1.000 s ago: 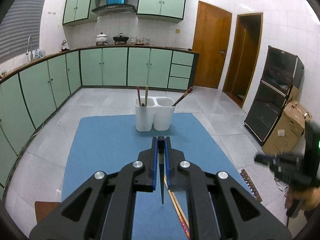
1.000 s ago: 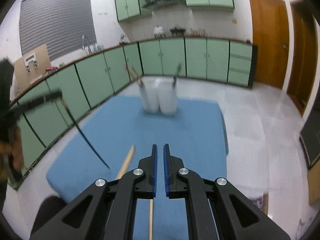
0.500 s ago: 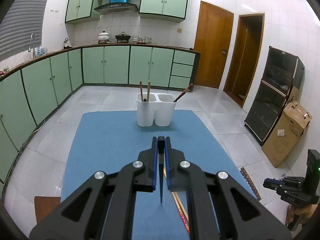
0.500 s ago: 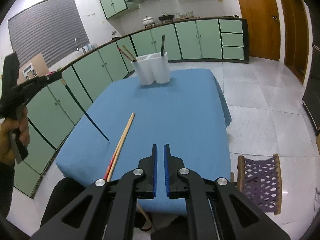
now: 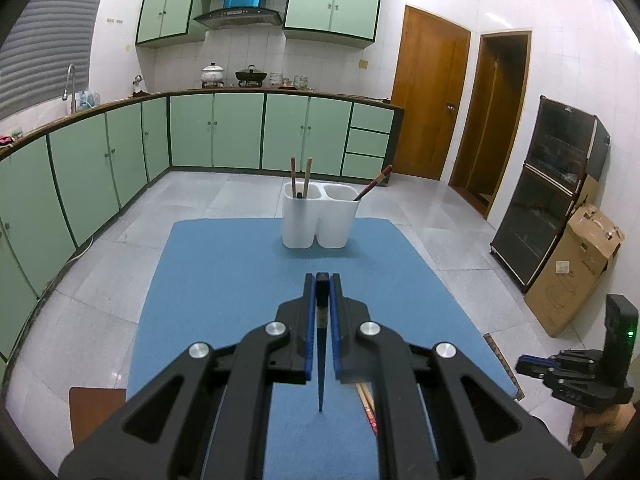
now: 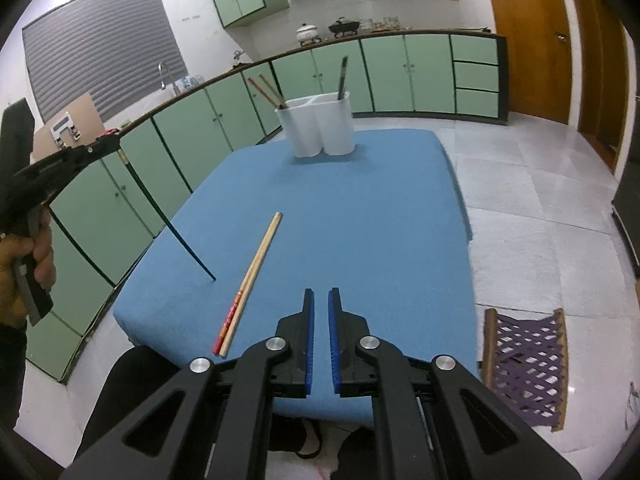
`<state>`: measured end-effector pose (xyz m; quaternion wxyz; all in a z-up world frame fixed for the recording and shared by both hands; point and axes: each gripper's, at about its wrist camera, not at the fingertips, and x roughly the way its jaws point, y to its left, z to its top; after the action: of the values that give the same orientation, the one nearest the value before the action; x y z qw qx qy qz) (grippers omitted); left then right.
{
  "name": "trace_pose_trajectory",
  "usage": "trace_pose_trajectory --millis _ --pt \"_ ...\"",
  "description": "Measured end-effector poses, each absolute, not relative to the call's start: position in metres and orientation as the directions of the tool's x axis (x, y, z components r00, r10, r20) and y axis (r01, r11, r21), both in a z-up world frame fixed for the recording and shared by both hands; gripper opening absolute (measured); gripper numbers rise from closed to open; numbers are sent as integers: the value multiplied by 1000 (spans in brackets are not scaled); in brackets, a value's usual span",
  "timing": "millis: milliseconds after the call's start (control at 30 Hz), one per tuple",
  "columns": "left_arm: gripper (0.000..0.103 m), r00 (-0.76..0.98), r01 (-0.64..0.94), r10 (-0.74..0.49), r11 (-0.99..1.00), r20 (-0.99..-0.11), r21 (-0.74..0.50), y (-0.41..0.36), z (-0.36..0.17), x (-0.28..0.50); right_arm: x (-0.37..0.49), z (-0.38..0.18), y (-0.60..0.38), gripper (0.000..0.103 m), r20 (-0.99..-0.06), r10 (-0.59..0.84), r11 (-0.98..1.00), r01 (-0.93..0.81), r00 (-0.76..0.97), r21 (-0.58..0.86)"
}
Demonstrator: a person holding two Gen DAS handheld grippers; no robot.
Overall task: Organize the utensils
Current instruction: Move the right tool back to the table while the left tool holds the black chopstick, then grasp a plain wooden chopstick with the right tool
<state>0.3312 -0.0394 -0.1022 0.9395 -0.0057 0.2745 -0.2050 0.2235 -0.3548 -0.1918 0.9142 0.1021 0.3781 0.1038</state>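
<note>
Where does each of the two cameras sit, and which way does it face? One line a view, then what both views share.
Left wrist: sits on the left claw, faces along the blue table to the white holder; the claw grips a dark chopstick.
Right wrist: sits on the right claw, shut on nothing, faces over the near table edge; a hand shows at left.
Shared: the holder, the table, the loose chopsticks, each other's claw.

My left gripper (image 5: 322,280), black with blue pads, is clamped on a thin dark chopstick (image 5: 321,364) that hangs tip-down. My right gripper (image 6: 319,294), of the same build, has its jaws nearly together and empty, pointing downward. My left hand (image 6: 30,248) grasps its handle.
</note>
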Motion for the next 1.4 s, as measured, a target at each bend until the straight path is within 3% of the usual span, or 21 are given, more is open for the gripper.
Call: trace_pose_trajectory --millis 200,467,800,1233,1400 --pt "6 773 374 -384 919 -505 -127 -36 -104 333 240 -210 -323 10 -664 302 949 -146 684 281" --pt "6 785 379 -385 918 -485 -115 -32 -109 321 206 -287 -235 10 -687 338 941 -224 643 254" --pt "6 780 372 -394 917 -486 -146 -22 -108 324 205 -284 -225 11 -690 318 948 -232 650 218" --pt "6 798 409 -430 901 -421 -145 -24 -85 313 237 -222 -300 12 -631 213 972 -99 746 211" --pt "6 808 434 -448 892 -383 -127 -33 -51 333 260 -170 -301 24 -589 242 968 -149 771 202"
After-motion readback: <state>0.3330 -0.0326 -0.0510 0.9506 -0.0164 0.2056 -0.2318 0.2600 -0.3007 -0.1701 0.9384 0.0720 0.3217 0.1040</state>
